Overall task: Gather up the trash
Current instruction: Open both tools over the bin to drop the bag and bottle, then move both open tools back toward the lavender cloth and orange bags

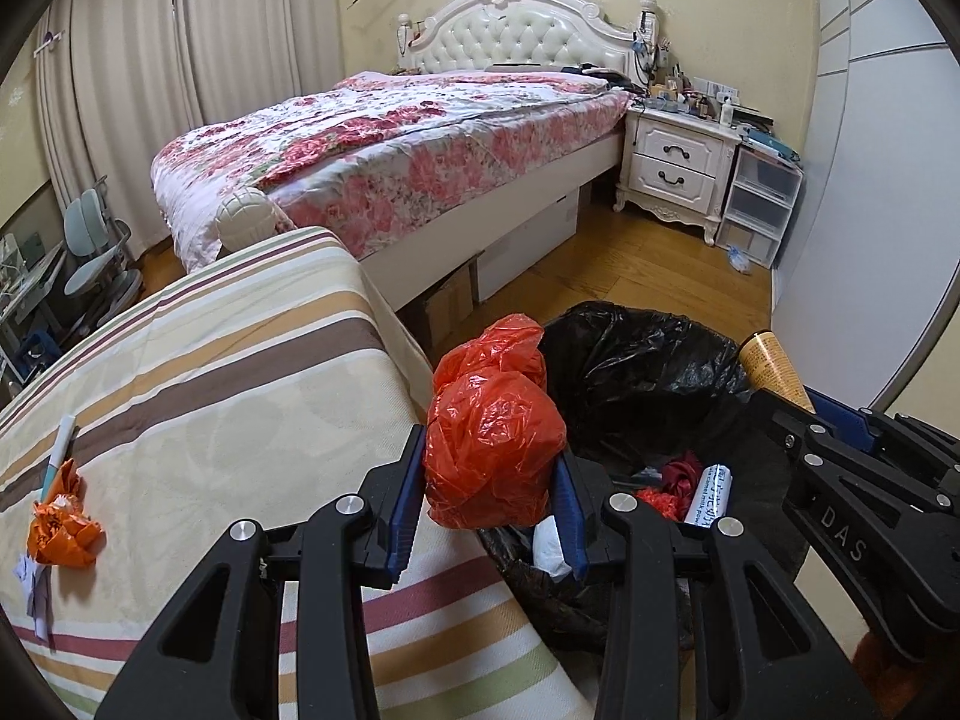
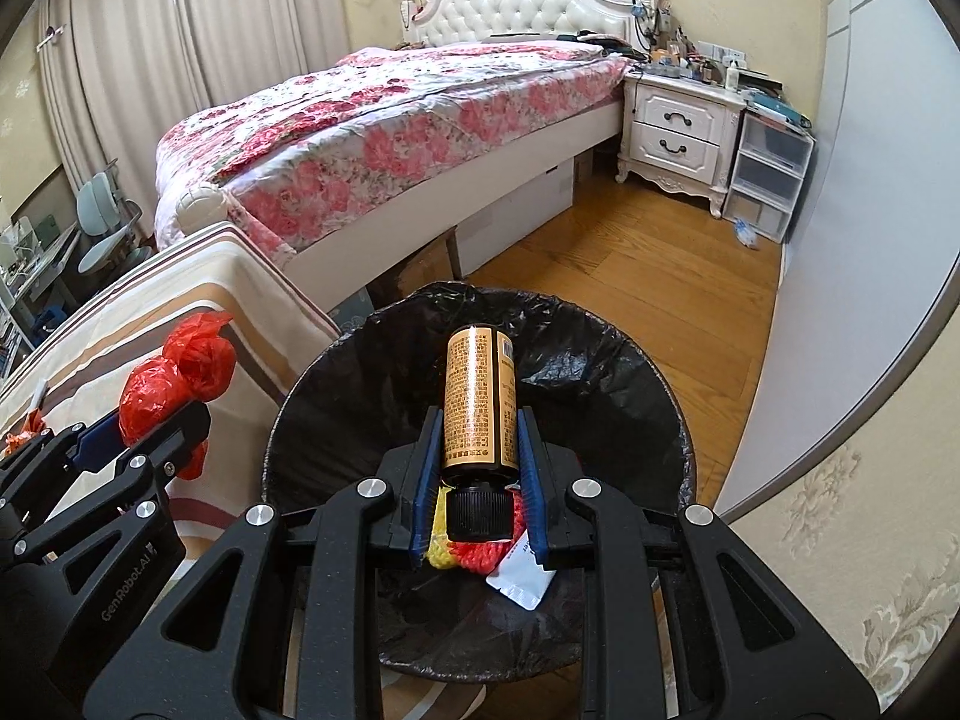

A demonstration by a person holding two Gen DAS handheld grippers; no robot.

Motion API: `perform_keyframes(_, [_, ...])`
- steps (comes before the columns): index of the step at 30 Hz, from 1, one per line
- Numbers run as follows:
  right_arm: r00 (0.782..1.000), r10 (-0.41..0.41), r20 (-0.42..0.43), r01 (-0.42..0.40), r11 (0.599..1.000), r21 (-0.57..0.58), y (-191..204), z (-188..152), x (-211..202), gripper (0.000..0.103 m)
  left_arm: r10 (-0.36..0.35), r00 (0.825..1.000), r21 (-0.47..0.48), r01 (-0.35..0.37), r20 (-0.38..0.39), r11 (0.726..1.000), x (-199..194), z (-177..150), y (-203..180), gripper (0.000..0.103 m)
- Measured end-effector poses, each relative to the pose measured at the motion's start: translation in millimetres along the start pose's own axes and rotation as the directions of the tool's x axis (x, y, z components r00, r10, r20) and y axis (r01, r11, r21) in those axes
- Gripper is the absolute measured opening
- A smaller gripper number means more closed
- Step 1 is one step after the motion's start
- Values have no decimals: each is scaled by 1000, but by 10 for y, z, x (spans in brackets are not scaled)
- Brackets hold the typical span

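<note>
Left gripper (image 1: 489, 468), lower centre of its view: blue pads pressed on a crumpled red plastic bag (image 1: 489, 444), held at the left rim of the bin. Right gripper (image 2: 480, 462) clamped on one tan bottle (image 2: 480, 402), black cap toward the camera, dense small print on the label, unreadable; it hangs over the mouth of the black-lined trash bin (image 2: 600, 384).

"DAS" reads on the right gripper's arm in the left view; "GenRobot.AI" on the left gripper's arm in the right view.

Inside the bin: red scraps, a white printed tube.

Left of frame, striped cover (image 1: 240, 372) carries one orange crumpled wrapper (image 1: 60, 528) and one pen (image 1: 60, 444).
</note>
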State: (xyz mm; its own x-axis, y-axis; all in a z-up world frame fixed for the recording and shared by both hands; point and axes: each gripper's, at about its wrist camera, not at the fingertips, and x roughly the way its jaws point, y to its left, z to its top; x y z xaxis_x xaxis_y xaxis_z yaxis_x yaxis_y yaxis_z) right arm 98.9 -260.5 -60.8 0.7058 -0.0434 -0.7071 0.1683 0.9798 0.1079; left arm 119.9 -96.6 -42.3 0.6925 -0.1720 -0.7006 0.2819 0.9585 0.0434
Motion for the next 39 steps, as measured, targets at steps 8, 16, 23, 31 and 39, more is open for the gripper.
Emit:
perform_keyframes(8, [1000,-10,7,9,1000,12,-38,12,11,25,-7,1000,18,7,5,1000,17,52,-65,41])
perform_keyframes(16, [999,-36,31,35,999,29,-69,3,-67,42,11,999,12,-12,39,1000,-57,74,-35,64])
perform_keyframes(23, [998,-55,42,54,998,35,-82,-4,-134,56,24,998,-16,-23,55,1000,-147,81,83,71])
perform_keyframes(31, [997,-55,51,54,998,26,20,-28,-225,63,36,997,-32,-34,65,999,-285,12,204,71])
perform_keyframes(39, [999,-17,36,18,1000,-12,281,-127,-294,67,79,995,-67,-75,54,995,-433,-155,466,72])
